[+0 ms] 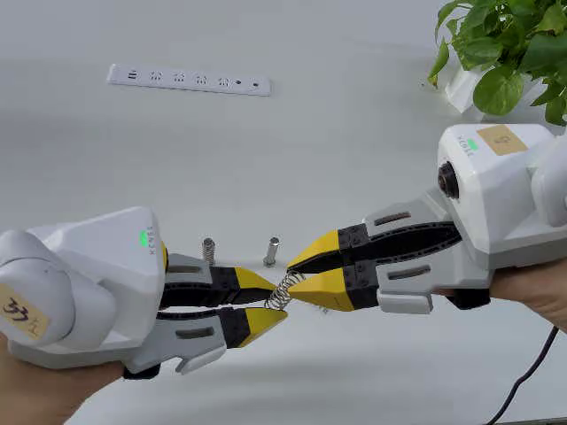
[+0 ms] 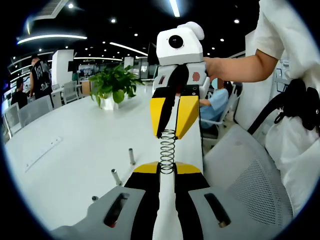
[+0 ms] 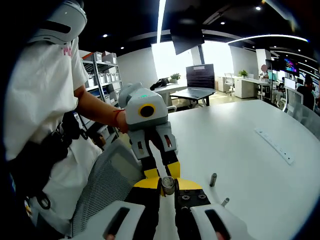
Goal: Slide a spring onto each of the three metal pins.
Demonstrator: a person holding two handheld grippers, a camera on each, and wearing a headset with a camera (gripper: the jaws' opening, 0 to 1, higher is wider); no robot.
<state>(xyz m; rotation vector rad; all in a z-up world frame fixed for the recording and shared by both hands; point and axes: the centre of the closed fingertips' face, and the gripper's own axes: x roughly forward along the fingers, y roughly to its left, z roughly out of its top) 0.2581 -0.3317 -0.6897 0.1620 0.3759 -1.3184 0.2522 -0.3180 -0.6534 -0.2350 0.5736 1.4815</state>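
The spring (image 1: 280, 292) is held in the air above the near middle of the tabletop (image 1: 266, 159). One end is clamped in the closed jaws of the left gripper (image 1: 276, 303), the other in the closed jaws of the right gripper (image 1: 291, 276). Just behind it, two metal pins (image 1: 271, 251) are seen upright. A power strip (image 1: 188, 80) lies toward the far edge, and a potted plant (image 1: 500, 44) is set at the far right corner.
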